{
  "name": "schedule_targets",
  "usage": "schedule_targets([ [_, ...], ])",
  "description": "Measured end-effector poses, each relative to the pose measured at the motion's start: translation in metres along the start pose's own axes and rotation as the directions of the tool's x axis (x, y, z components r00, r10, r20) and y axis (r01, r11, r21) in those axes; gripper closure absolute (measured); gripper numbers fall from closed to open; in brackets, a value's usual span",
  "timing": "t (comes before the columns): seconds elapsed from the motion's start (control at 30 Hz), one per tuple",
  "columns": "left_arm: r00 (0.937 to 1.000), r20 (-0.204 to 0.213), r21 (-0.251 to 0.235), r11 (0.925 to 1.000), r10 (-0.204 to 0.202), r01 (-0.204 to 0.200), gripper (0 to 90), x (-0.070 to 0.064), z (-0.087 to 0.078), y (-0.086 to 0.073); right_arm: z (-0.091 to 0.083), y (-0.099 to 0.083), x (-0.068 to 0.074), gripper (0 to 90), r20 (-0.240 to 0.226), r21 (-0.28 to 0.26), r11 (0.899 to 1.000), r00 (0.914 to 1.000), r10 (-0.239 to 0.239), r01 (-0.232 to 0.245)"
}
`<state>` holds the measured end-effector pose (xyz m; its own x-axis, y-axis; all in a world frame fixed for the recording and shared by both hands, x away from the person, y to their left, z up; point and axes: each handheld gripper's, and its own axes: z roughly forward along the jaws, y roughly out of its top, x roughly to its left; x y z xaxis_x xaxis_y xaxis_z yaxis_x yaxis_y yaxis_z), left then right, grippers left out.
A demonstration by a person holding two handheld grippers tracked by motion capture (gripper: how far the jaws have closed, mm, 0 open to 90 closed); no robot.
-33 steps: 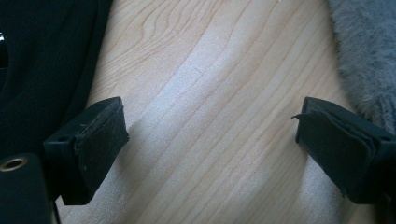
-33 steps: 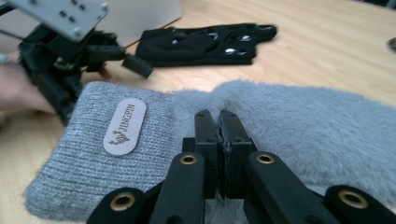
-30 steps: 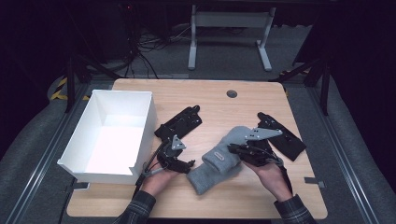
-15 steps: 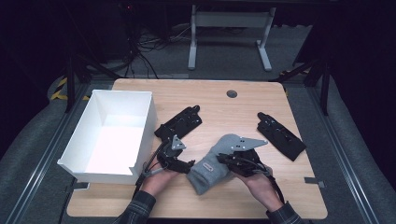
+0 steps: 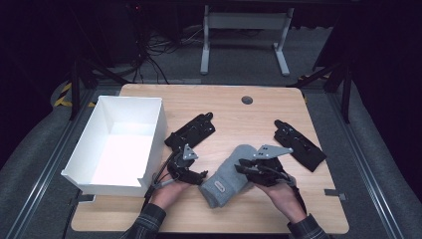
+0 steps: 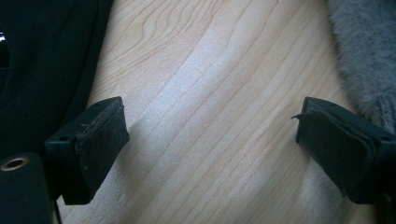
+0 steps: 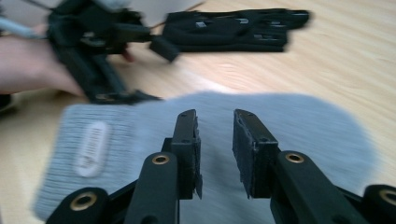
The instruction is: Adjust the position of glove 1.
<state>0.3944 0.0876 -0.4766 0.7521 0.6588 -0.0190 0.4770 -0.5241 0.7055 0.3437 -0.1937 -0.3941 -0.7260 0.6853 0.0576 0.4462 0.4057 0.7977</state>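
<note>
A dim lab: wooden table (image 5: 224, 104) on rails, cables (image 5: 154, 59) behind.

Grey knit mitten (image 5: 230, 173), ribbed cuff, fuzzier pile toward the tip; small white label patch (image 7: 91, 148) on the cuff with faint grey print, unreadable. Tabletop (image 5: 234, 114) light wood, pale tan with wavy grain lines; one dark round grommet (image 5: 247, 99). Box (image 5: 117, 144) plain white inside and out. Two black gloves: one (image 5: 190, 133) mid-table, one (image 5: 300, 145) at the right, both matte black with small lighter details. Left gripper (image 5: 198, 175) and right gripper (image 5: 244, 167) black, each with a grey plate on top; jaws black with matte pads, brass-coloured rivets on the right gripper's arms. Sleeves dark plaid. Floor grey carpet, yellow-black hazard stripe (image 5: 63, 94) at the left.
</note>
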Motion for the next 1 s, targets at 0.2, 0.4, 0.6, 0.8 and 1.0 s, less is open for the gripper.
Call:
schedule_targets([
  [0.2, 0.9993, -0.026, 0.025, 0.9993, -0.027, 0.027, 27.3, 0.001, -0.005, 0.005, -0.013, -0.008, -0.036, 72.2, 0.073, -0.009, 0.999, 0.9966, 0.038, -0.037],
  [0.4, 0.9989, 0.019, -0.025, 0.9987, -0.044, 0.044, 36.8, -0.006, -0.019, 0.015, -0.012, -0.015, -0.072, 68.3, 0.114, -0.001, 0.996, 0.9899, 0.084, -0.084],
  [0.6, 0.9991, 0.038, 0.01, 0.9998, -0.015, 0.015, 37.4, -0.011, -0.016, 0.016, 0.005, -0.005, -0.093, 61.5, 0.071, -0.017, 0.993, 0.9903, 0.119, -0.118],
  [0.8, 0.9991, 0.039, 0.01, 0.9998, -0.018, 0.017, 37.5, -0.01, -0.017, 0.015, 0.03, 0.003, -0.098, 58.3, 0.022, -0.002, 0.992, 0.9922, 0.123, -0.123],
  [1.0, 0.9989, 0.042, 0.015, 0.9997, -0.018, 0.017, 37.4, -0.009, -0.017, 0.015, 0.044, -0.004, -0.098, 65.7, -0.007, 0.088, 0.988, 0.9921, 0.125, -0.124],
])
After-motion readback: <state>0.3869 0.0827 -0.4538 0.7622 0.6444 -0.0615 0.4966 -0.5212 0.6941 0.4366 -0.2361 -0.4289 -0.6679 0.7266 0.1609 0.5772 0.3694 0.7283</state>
